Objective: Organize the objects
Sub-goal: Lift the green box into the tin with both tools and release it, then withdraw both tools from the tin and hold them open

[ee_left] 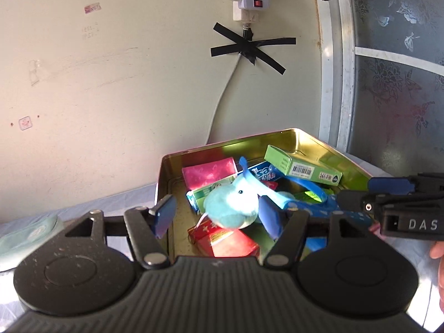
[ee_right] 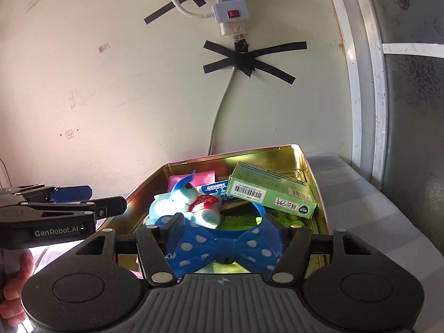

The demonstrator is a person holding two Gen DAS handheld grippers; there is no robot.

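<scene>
- Below, we hold our left gripper (ee_left: 215, 216) with fingers apart above the plush toy (ee_left: 231, 205).
- Our right gripper (ee_right: 226, 234) fingers flank (whether pressing, we cannot tell) the polka-dot bow (ee_right: 222, 245) over the gold tin (ee_right: 277, 152).

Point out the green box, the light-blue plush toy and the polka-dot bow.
green box (ee_right: 273, 195), right wrist view, its barcode side.
light-blue plush toy (ee_left: 236, 205), left wrist view, its head.
polka-dot bow (ee_right: 222, 249), right wrist view, near its knot.
</scene>
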